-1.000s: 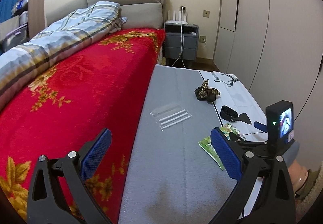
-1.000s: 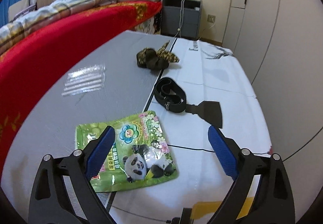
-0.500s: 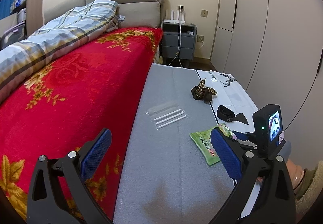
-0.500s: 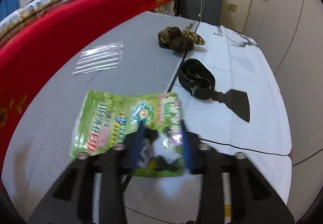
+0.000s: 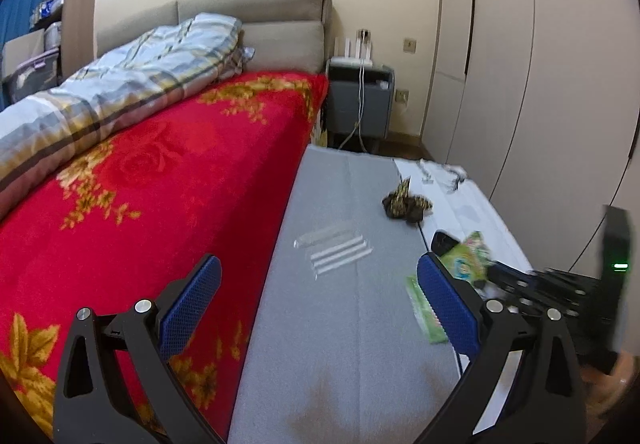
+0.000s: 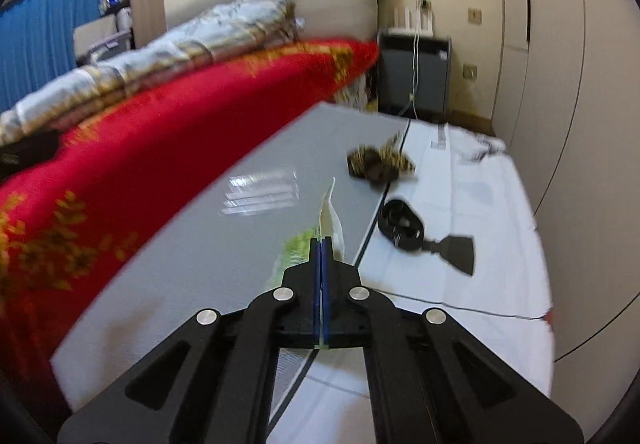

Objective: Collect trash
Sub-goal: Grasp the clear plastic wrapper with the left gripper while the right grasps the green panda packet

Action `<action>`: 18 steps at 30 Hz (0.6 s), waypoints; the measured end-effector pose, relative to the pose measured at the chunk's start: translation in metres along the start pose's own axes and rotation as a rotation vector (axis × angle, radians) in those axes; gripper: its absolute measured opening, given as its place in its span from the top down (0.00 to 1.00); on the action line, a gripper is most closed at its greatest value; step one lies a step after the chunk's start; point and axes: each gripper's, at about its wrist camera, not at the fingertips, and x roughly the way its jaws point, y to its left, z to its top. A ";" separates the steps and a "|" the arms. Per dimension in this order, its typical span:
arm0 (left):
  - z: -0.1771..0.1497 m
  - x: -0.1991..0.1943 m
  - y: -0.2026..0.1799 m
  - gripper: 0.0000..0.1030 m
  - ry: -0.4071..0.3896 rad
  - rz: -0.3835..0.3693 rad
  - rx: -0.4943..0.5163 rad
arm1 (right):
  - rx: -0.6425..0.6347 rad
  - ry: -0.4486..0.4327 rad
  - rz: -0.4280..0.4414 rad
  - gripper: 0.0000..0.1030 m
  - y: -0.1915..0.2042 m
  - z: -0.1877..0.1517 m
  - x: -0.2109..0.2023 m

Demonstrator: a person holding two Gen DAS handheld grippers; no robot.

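Item: right gripper [image 6: 322, 244], pads pressed together on one green snack wrapper [image 6: 298, 250]. The wrapper is pinched edge-on, part raised between the pads and part trailing at the grey mat [image 6: 240, 244]; from the left wrist view it [image 5: 466, 258] sits at the near right of the mat, beside the white sheet [image 6: 480, 212].

Item: left gripper [image 5: 318, 304], jaws spread wide, holding nothing, hovering over the mat's near left edge next to the red blanket [image 5: 140, 184].

Handling note: the grip looks narrow (only a strip of film sits between the pads), so the lift is best made straight up and steady, pressure held, with the loose end kept off the black strap [image 6: 400, 224] lying just to the right. A fast swing could let thin film slip out.

Count, on the mat and sheet:
- green wrapper: one, in the right gripper.
- clear packet of white sticks [image 5: 338, 250]: one, centre-left of mat; three or four sticks, too blurred to tell which.
- dark leopard-print bundle [image 5: 406, 204]: one, far middle (item or litter, unclear).
- black strap with flat dark tab: one, on the white sheet.
- small scraps at the sheet's far end: too small to count.
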 end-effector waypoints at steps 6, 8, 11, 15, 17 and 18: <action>0.011 0.038 -0.009 0.08 -0.123 -0.058 0.090 | 0.032 -0.064 0.003 1.00 -0.008 0.007 -0.057; 0.015 0.066 -0.012 0.08 -0.128 -0.067 0.112 | 0.058 -0.073 0.004 1.00 -0.015 0.006 -0.071; 0.015 0.119 -0.018 0.08 -0.051 -0.085 0.130 | 0.104 -0.075 -0.001 1.00 -0.027 0.002 -0.090; 0.008 0.171 -0.018 0.08 0.047 -0.088 0.131 | 0.157 -0.078 0.013 1.00 -0.038 -0.005 -0.106; 0.008 0.194 -0.014 0.08 0.084 -0.069 0.133 | 0.169 -0.074 0.021 1.00 -0.039 -0.011 -0.110; 0.008 0.204 -0.011 0.08 0.103 -0.058 0.128 | 0.175 -0.070 0.028 1.00 -0.040 -0.013 -0.111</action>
